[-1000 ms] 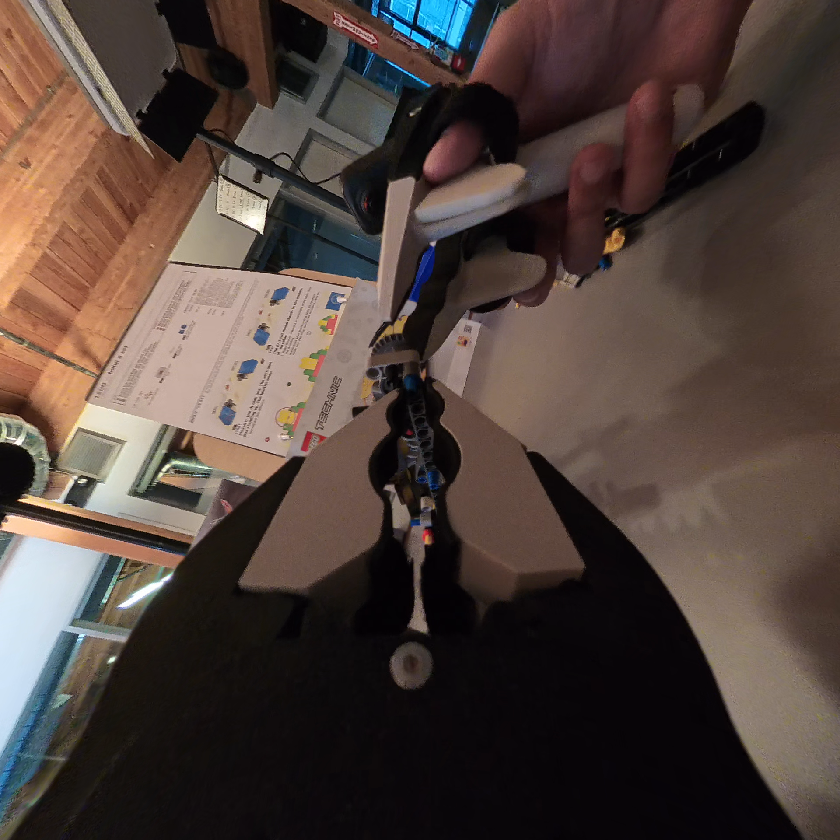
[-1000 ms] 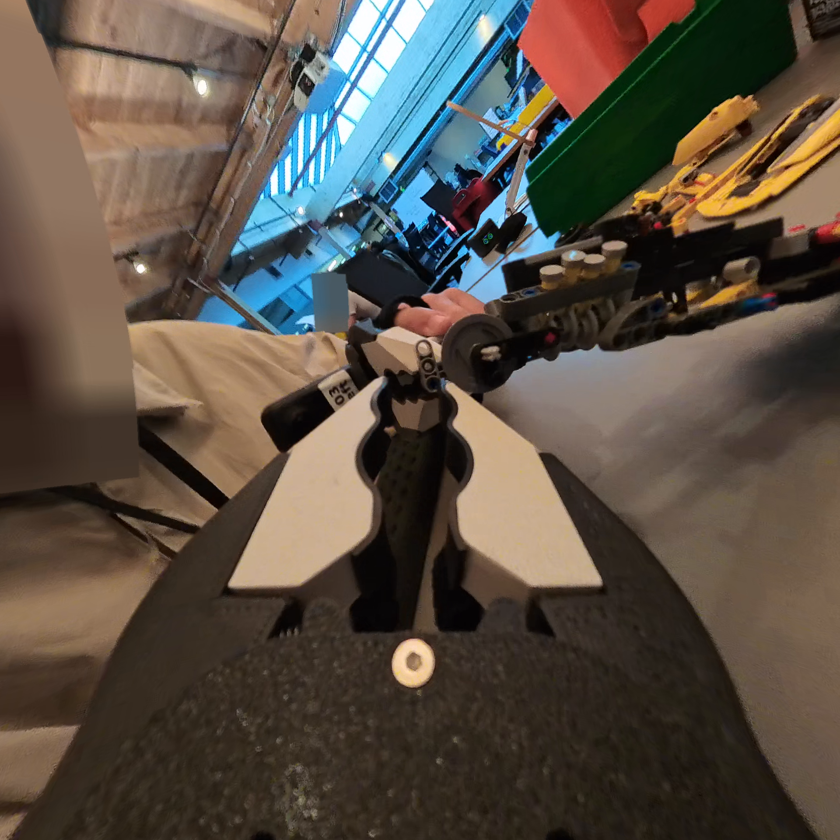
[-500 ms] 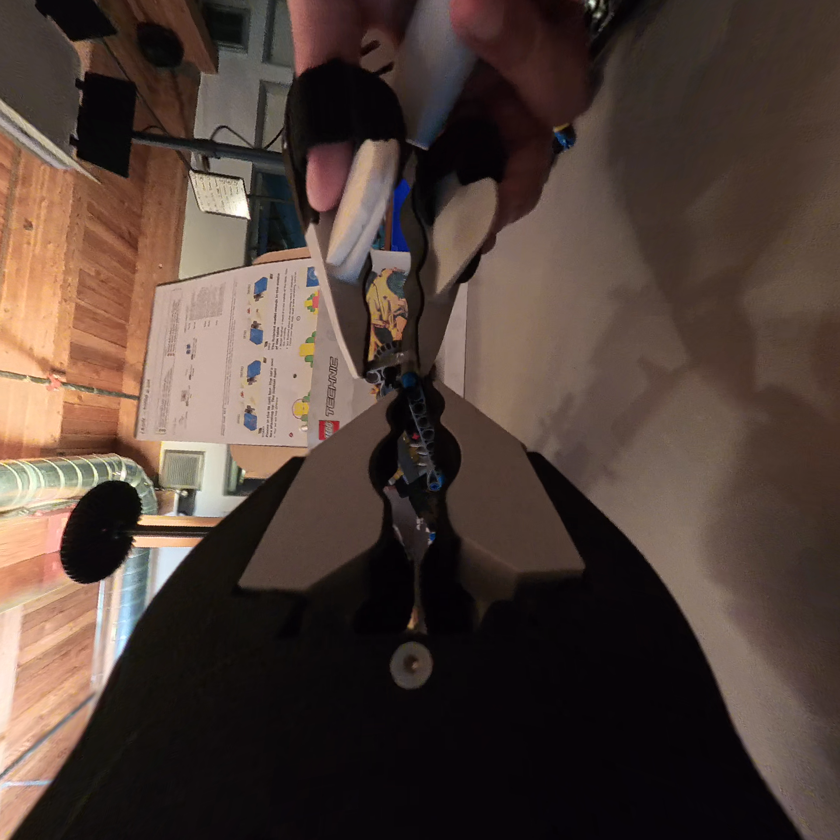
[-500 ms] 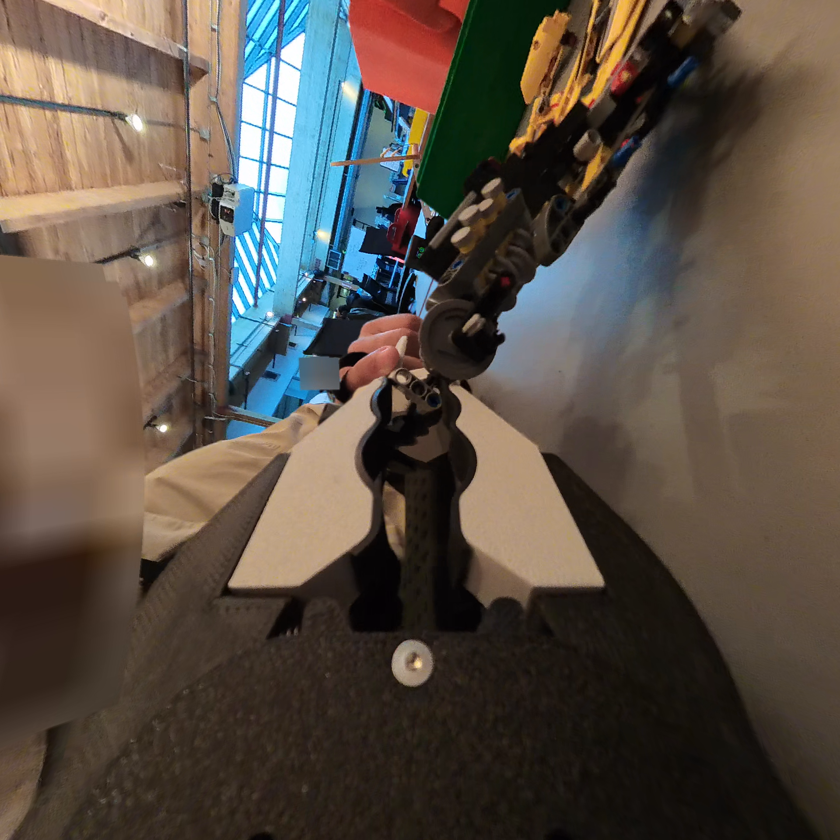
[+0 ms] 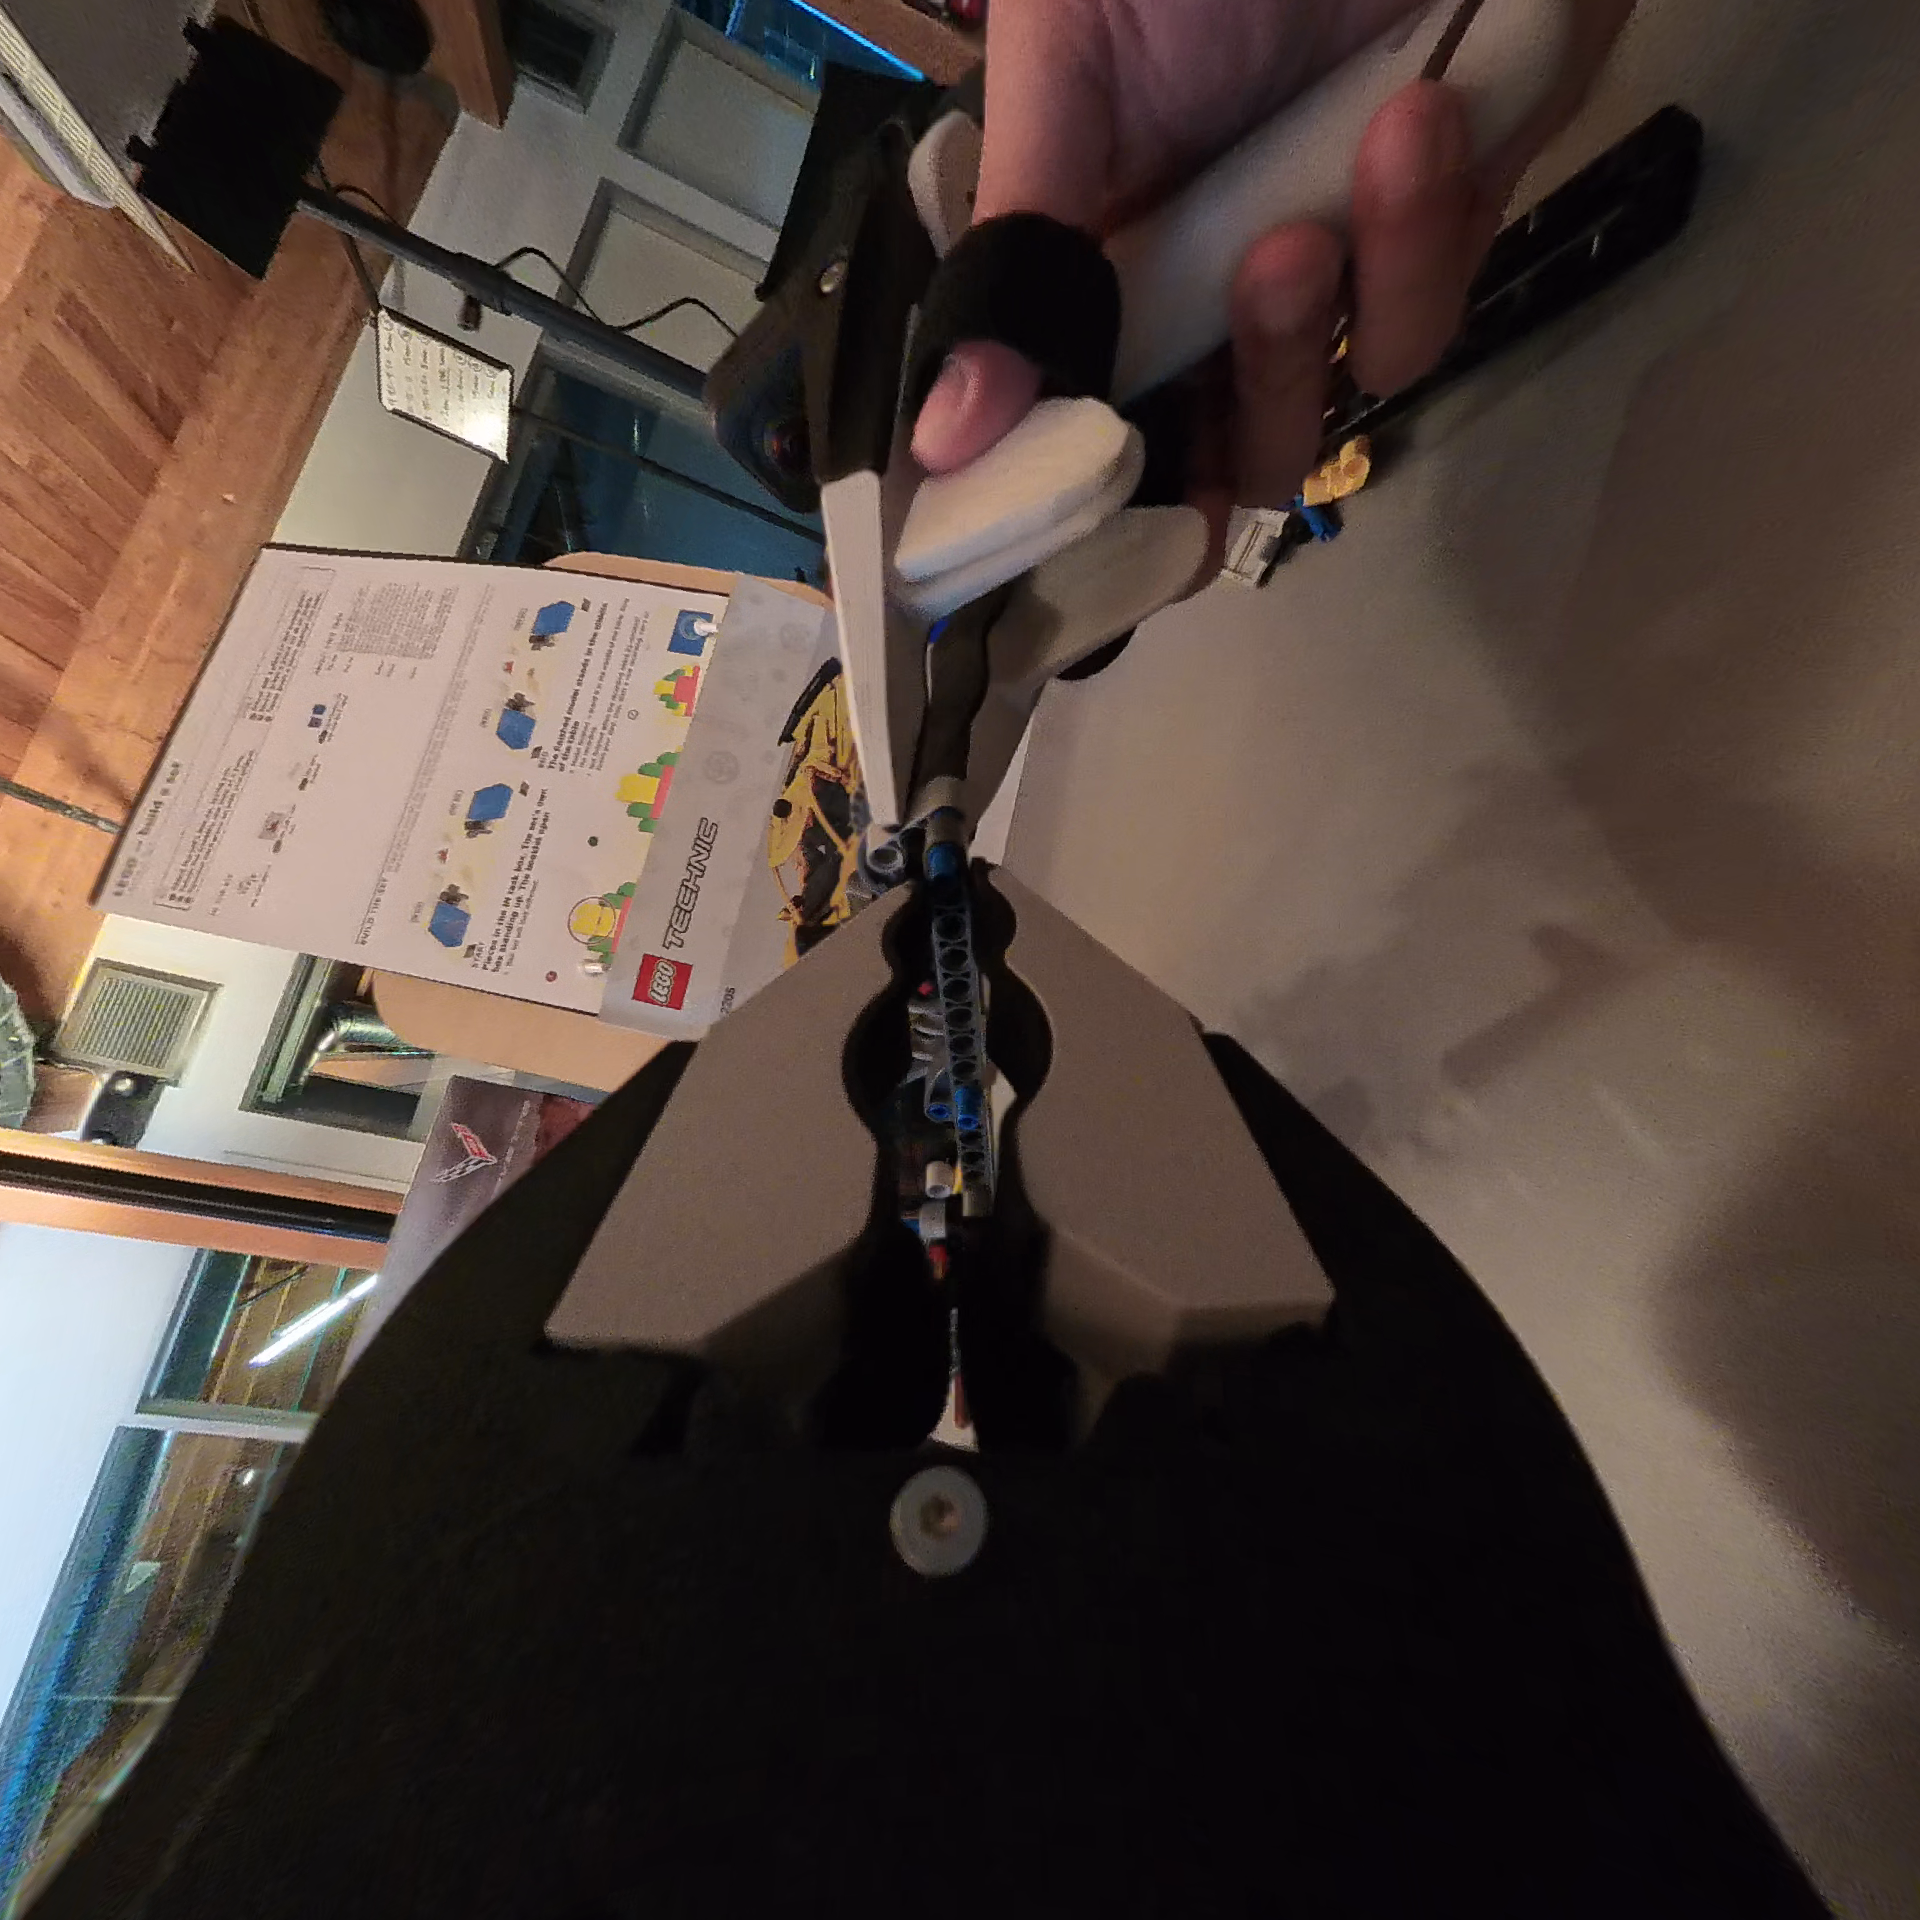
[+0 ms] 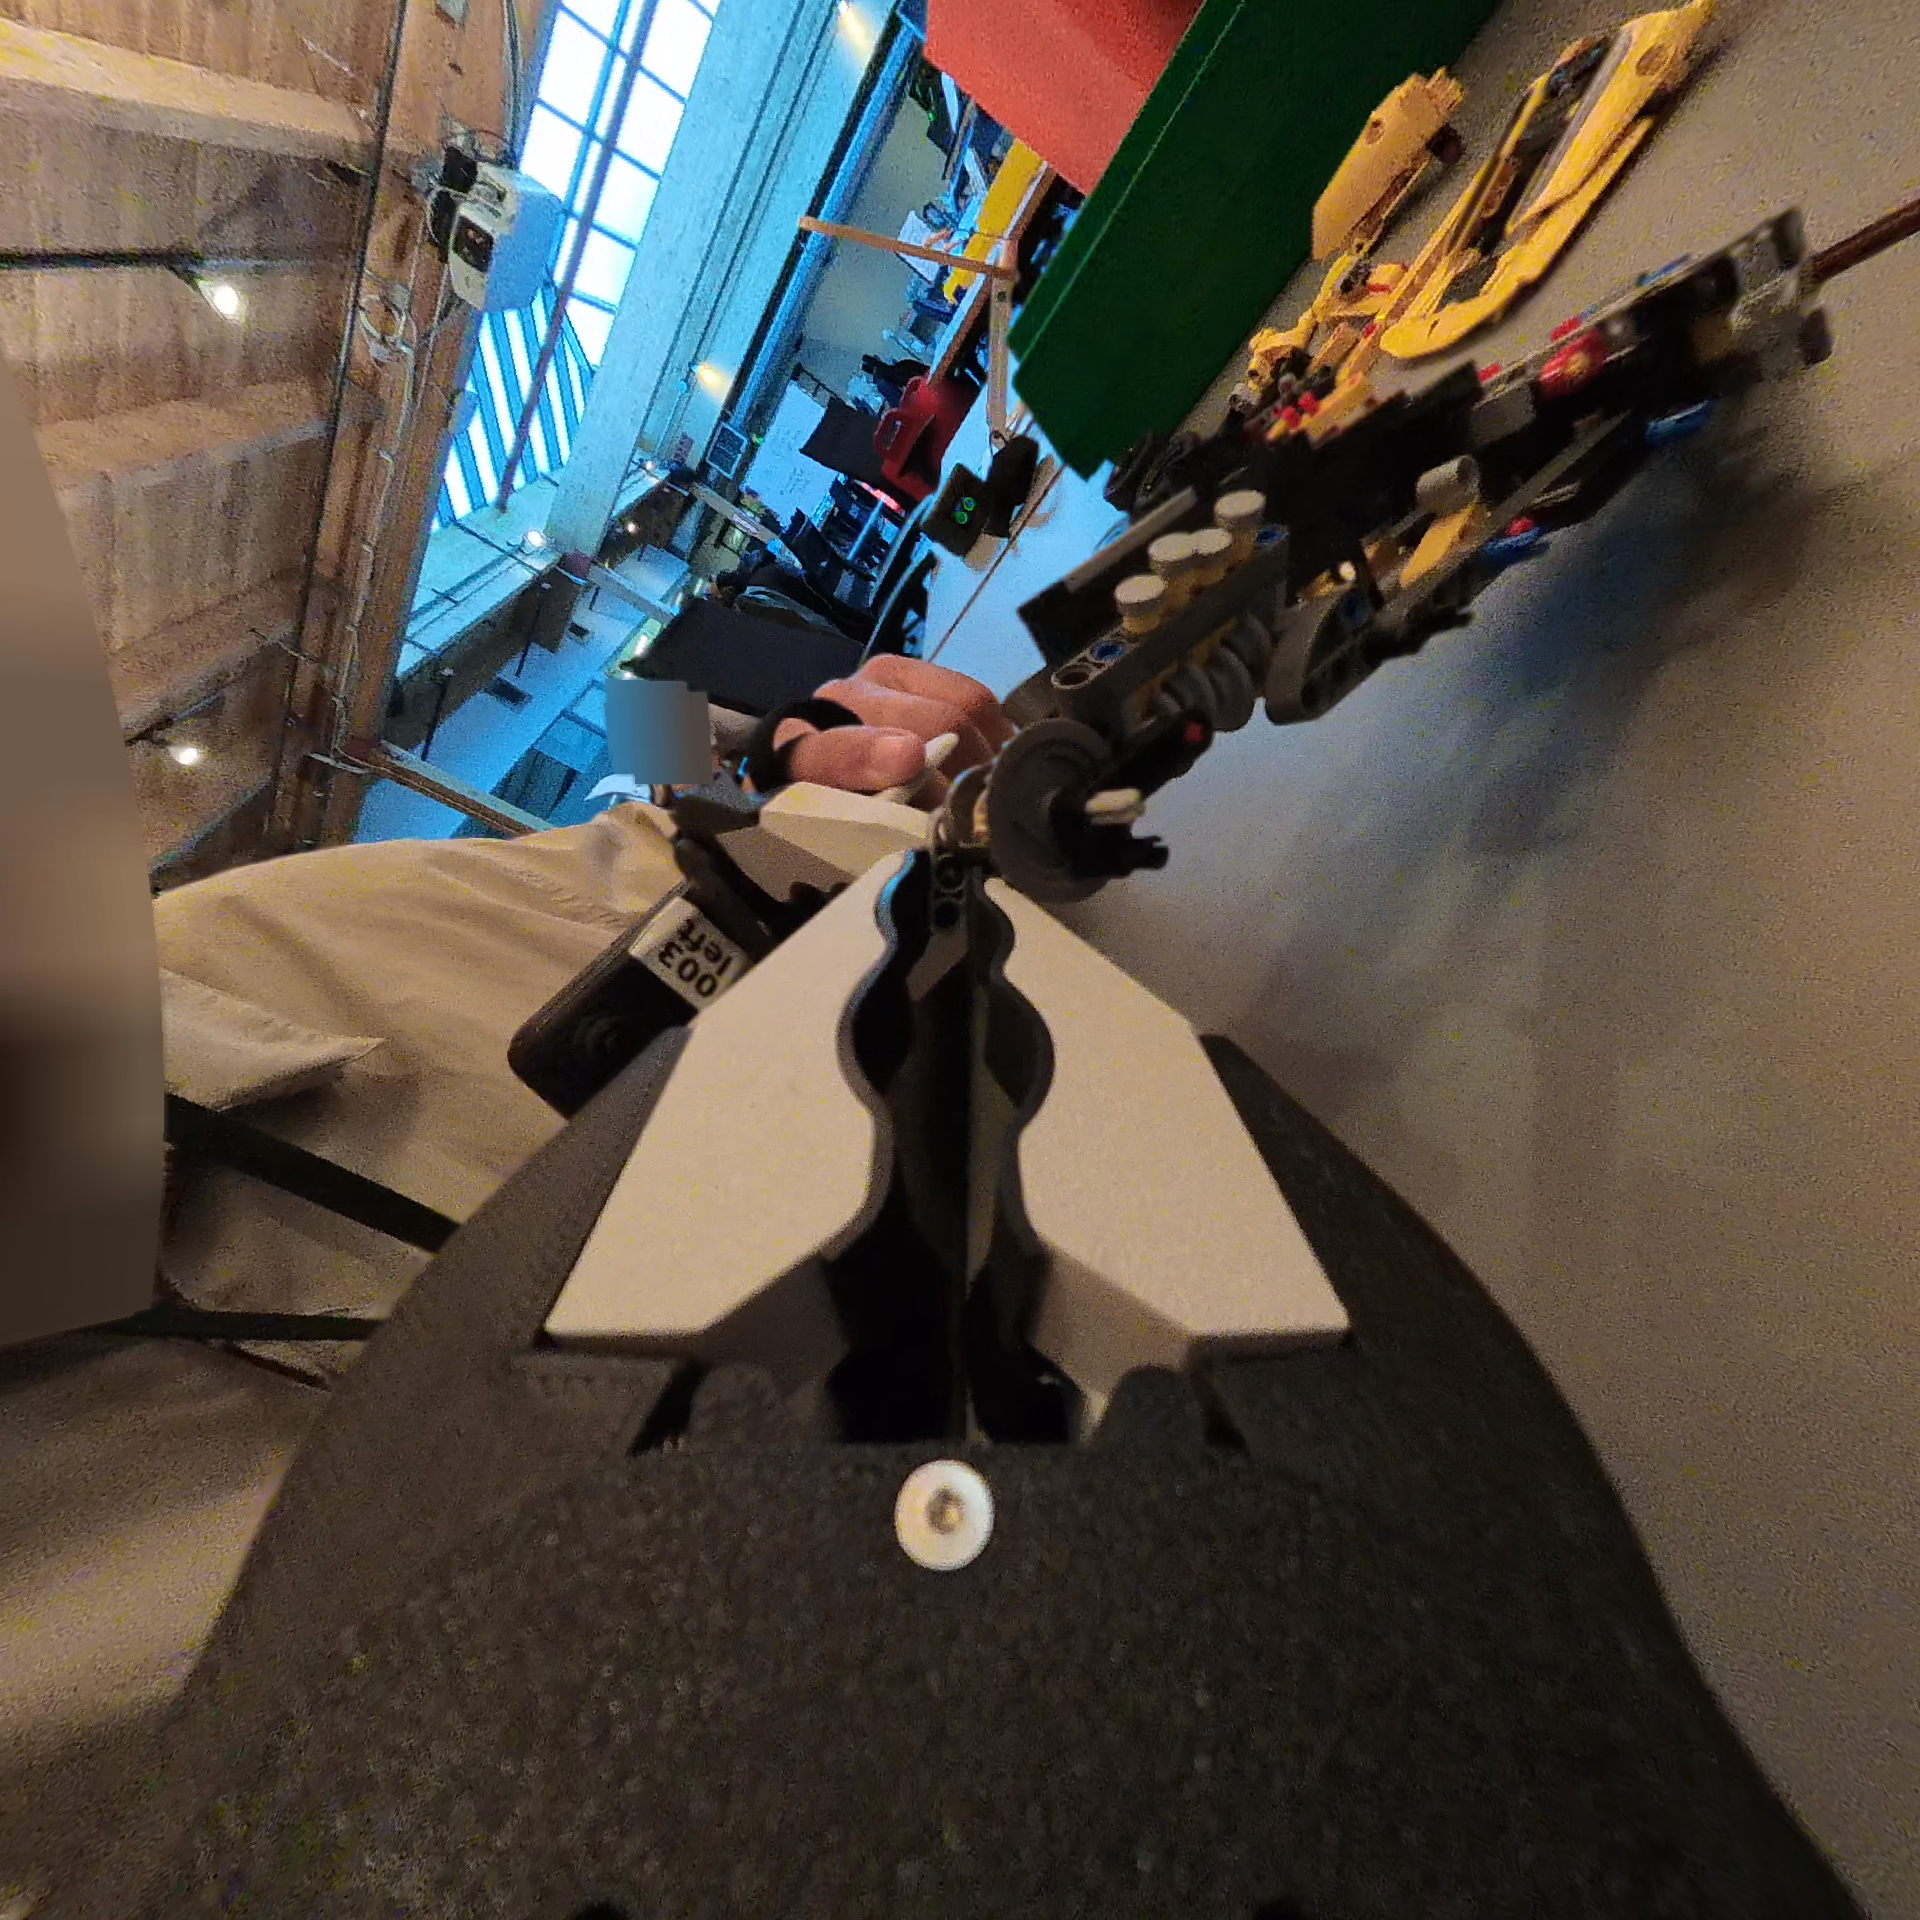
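Observation:
A dark grey brick-built chassis model with pale cylinders, a spring and a grey disc wheel is held above the grey table. My right gripper is shut on a small grey beam piece at the model's near end, next to the disc. My left gripper is shut on the model's studded beam, seen end-on between its fingers. The right gripper and the hand that holds it face the left one, tips almost touching. The left gripper's body also shows in the right wrist view.
A printed instruction sheet and a booklet stand propped behind the model. Yellow car body panels, a green box and a red box lie at the far side. Small loose parts and a long black piece lie on the table. Both grippers' tips are close together, under 4 cm apart.
Both grippers and the model rolled to one side half a second ago and have rolled back to about the earlier tilt. Both stay shut on the model.

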### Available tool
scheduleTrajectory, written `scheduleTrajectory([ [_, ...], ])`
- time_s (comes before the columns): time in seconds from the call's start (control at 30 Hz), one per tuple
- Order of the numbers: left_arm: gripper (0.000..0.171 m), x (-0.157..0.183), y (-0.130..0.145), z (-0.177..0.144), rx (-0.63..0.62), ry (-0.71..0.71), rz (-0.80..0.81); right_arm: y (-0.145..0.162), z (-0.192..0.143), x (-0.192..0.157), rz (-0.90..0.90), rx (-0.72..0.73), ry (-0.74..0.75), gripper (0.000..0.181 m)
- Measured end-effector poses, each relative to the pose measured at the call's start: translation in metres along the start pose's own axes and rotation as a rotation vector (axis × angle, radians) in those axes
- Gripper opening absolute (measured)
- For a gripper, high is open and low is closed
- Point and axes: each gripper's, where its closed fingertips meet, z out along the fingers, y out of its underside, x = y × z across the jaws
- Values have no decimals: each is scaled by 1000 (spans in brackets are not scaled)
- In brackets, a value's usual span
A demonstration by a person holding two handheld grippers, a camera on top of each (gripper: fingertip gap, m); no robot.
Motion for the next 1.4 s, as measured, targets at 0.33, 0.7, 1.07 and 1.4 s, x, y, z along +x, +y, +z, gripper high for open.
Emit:
scheduleTrajectory([
  [0.33, 7, -9, 25, -1, -49, -10, -13, -8, -36, 13, 48, 53, 10, 5],
  [0.7, 12, 77, 44, 6, -173, 347, 52, -10, -24, 13, 50, 81, -14, 6],
  [1.07, 26, 6, -3, -4, 137, 593, -1194, -7, -7, 4, -168, 53, 26, 6],
  [1.4, 11, 4, 3, 0, 94, 437, -931, 3, 9, 8, -198, -5, 67, 6],
])
